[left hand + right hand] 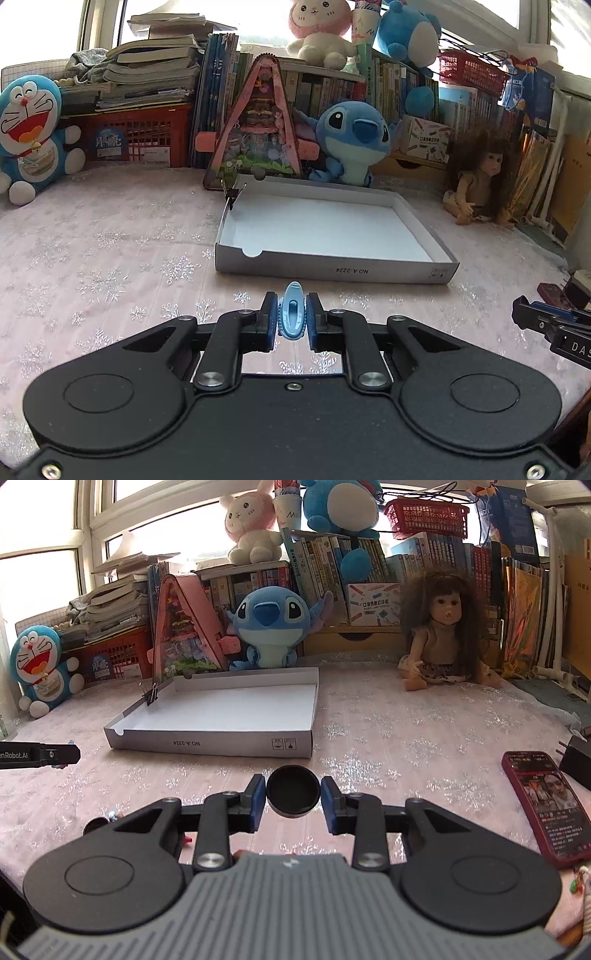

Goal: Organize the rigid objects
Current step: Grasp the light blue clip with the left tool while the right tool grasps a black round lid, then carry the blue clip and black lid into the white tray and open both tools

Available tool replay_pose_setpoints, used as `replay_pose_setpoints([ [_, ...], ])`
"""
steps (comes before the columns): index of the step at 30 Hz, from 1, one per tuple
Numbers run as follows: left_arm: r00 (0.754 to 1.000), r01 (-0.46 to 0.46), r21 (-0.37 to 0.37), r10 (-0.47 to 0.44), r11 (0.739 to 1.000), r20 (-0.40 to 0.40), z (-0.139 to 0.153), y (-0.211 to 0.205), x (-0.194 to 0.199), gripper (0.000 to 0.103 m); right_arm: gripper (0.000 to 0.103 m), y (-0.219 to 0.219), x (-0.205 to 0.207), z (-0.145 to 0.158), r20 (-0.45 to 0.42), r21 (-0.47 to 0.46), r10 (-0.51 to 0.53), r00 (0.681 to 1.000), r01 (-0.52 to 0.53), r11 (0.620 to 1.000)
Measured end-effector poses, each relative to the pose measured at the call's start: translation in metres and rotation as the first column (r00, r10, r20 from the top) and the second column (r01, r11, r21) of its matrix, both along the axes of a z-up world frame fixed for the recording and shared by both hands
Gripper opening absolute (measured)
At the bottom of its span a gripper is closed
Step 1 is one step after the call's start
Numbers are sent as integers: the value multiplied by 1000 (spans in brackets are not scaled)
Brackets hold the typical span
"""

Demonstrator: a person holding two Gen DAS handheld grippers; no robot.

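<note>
Your left gripper [291, 320] sits low in the centre of its frame with its 2 blue pads pressed against a small light-blue clip [292, 313], which stands upright between them with its tip pointing up. Your right gripper [293, 798] is at the lower centre of its own frame, jaws set a moderate way apart around a round black cap [293, 792]; the pads sit just beside its 2 sides, and you cannot tell from this view whether they actually touch it.

Ahead of both grippers, in the middle of each frame, lies a shallow white cardboard tray [334, 266] on the pink snowflake-pattern cloth [110, 258]. A black binder clip [232, 194] is clamped on the tray's far left wall, handles up.

At the right edge of the right wrist view a red phone [546, 805] lies face up on the cloth, screen lit. Along the back, upper part of both frames, you have a blue plush toy [354, 142] just behind the tray, a doll [441, 635] to the right, and rows of books [332, 565] behind them.
</note>
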State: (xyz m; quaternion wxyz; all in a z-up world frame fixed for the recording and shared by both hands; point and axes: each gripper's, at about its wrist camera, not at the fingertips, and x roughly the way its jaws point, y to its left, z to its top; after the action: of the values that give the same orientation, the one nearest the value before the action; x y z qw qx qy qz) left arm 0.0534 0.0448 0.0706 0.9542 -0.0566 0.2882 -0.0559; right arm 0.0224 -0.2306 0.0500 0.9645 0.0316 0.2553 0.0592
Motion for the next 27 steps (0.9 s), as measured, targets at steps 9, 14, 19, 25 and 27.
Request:
replay_pose_setpoints([
  [9,998,7,-29,-9,1000,-57,26,4,70,15,37,-5,62,30,-64,27,96,993,-94,995],
  [14,994,40,-80,-48,996,-97,37,3,121,15,37,1,111,39,-137,26,156,978,-154,988],
  [19,983,33,-72,-45,997,-176,20,-15,173,15,37,21,166,35,-197,-33,197,960,-207,978],
  [25,975,39,-71,-54,997,-215,-11,-31,209,15,37,34,210,4,-288,9,180,941,-185,983],
  [27,971,47,-67,-61,997,-233,-19,-35,215,15,37,36,218,-7,-311,12,169,935,-173,985],
])
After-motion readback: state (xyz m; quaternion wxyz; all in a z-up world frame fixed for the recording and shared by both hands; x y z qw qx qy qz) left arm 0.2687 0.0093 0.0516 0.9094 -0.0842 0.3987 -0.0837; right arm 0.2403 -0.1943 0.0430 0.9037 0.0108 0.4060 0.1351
